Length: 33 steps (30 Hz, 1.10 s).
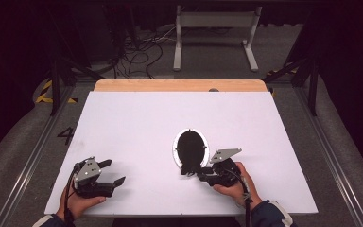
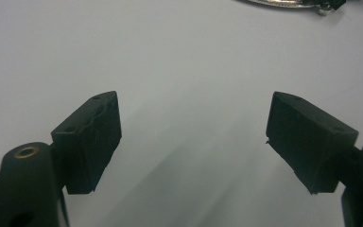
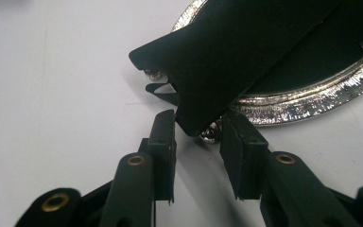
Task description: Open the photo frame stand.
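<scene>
While both hands rest low on the white desk (image 1: 137, 118), this is how it stands:

Right tool: right tool (image 3: 198, 130) sits at the near end of the oval mirror (image 1: 190, 147), its jaws set a little apart on either side of a black flap (image 3: 227, 56).
Grip: the flap's lower corner dips between the two black pads; whether the pads press on it I cannot tell.
Mirror: a dark oval with a bright silver rim (image 3: 307, 101), lying flat on the desk straight ahead of the right tool and touching its tips in the high view.
In the way: the tilted black flap crosses over the rim and hides much of the dark oval from the right tool; small shiny beads (image 3: 210, 133) sit just beyond the pads under the flap.
Left tool: left tool (image 1: 108, 172) is well off to the side of the mirror, jaws spread wide, nothing between them, bare desk beneath.
Around: beyond the desk's far wooden edge (image 1: 179, 85), a floor with loose cables (image 1: 137, 54) and a white metal frame (image 1: 215, 33).
</scene>
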### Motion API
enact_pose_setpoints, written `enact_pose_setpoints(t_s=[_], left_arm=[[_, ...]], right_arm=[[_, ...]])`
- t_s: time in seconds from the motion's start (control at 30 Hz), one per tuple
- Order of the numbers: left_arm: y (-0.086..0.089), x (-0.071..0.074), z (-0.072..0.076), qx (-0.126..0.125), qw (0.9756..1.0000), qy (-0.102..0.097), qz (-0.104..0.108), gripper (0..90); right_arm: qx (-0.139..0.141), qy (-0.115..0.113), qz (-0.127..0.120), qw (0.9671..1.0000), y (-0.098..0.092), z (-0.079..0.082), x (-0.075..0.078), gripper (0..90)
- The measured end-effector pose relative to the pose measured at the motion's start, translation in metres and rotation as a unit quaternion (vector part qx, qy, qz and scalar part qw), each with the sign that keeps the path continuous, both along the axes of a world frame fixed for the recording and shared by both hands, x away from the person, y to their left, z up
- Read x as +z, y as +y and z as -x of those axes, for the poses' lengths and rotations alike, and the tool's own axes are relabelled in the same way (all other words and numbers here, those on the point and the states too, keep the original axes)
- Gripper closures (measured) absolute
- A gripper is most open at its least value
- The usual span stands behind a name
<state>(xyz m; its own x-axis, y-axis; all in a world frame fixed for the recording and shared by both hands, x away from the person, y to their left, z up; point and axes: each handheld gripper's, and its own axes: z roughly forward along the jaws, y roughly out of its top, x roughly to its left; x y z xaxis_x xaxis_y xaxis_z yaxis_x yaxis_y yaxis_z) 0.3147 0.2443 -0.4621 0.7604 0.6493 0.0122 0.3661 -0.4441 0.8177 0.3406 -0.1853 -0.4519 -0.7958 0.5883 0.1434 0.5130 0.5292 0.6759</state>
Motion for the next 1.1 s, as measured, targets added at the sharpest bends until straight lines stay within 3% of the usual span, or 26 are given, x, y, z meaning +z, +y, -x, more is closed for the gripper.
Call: enact_pose_setpoints(t_s=[0.1,0.23,0.27,0.4,0.47,0.57,0.63,0.7,0.9,0.93,0.97,1.0,1.03,1.1], left_arm=[[-0.004,0.000,-0.004,-0.005,1.0000,0.002,0.003,19.5],[-0.011,-0.001,-0.009,-0.012,0.9999,0.006,0.002,18.9],[-0.013,-0.001,-0.009,-0.014,0.9999,0.009,0.001,18.9],[-0.019,-0.001,-0.009,-0.027,0.9996,0.011,-0.004,18.6],[-0.023,-0.001,-0.011,-0.028,0.9995,0.012,-0.005,18.4],[-0.030,-0.001,-0.016,-0.030,0.9994,0.014,-0.008,18.2],[-0.036,0.000,-0.021,-0.032,0.9993,0.014,-0.011,18.1],[-0.040,0.000,-0.024,-0.035,0.9992,0.014,-0.011,18.1],[-0.056,0.002,-0.034,-0.050,0.9985,0.018,-0.010,18.0],[-0.059,0.002,-0.036,-0.054,0.9983,0.018,-0.011,18.0],[-0.062,0.002,-0.037,-0.059,0.9981,0.018,-0.011,18.0],[-0.068,0.003,-0.041,-0.066,0.9976,0.018,-0.011,18.0],[-0.073,0.003,-0.043,-0.071,0.9972,0.019,-0.011,18.0],[-0.083,0.003,-0.048,-0.082,0.9963,0.021,-0.014,18.0]], right_arm=[[-0.010,0.019,-0.031,0.9993,-0.003,-0.003,-0.002,63.7],[-0.029,0.049,-0.073,0.9957,-0.007,-0.007,-0.005,60.2],[-0.029,0.049,-0.073,0.9957,-0.007,-0.007,-0.005,60.2],[-0.039,0.082,-0.114,0.9894,-0.011,-0.012,-0.008,56.0],[-0.047,0.107,-0.141,0.9830,-0.015,-0.016,-0.011,55.2],[-0.069,0.150,-0.191,0.9676,-0.021,-0.022,-0.015,57.5],[-0.073,0.169,-0.205,0.9612,-0.023,-0.025,-0.017,57.7],[-0.077,0.177,-0.216,0.9572,-0.023,-0.026,-0.017,57.9],[-0.099,0.184,-0.233,0.9497,-0.018,-0.027,-0.014,59.3],[-0.111,0.194,-0.239,0.9451,-0.015,-0.029,-0.016,59.8],[-0.111,0.194,-0.239,0.9451,-0.015,-0.029,-0.016,59.8],[-0.114,0.201,-0.251,0.9400,-0.014,-0.030,-0.018,60.0],[-0.120,0.215,-0.268,0.9314,-0.015,-0.032,-0.020,60.0],[-0.139,0.222,-0.285,0.9222,-0.014,-0.035,-0.022,60.6]])
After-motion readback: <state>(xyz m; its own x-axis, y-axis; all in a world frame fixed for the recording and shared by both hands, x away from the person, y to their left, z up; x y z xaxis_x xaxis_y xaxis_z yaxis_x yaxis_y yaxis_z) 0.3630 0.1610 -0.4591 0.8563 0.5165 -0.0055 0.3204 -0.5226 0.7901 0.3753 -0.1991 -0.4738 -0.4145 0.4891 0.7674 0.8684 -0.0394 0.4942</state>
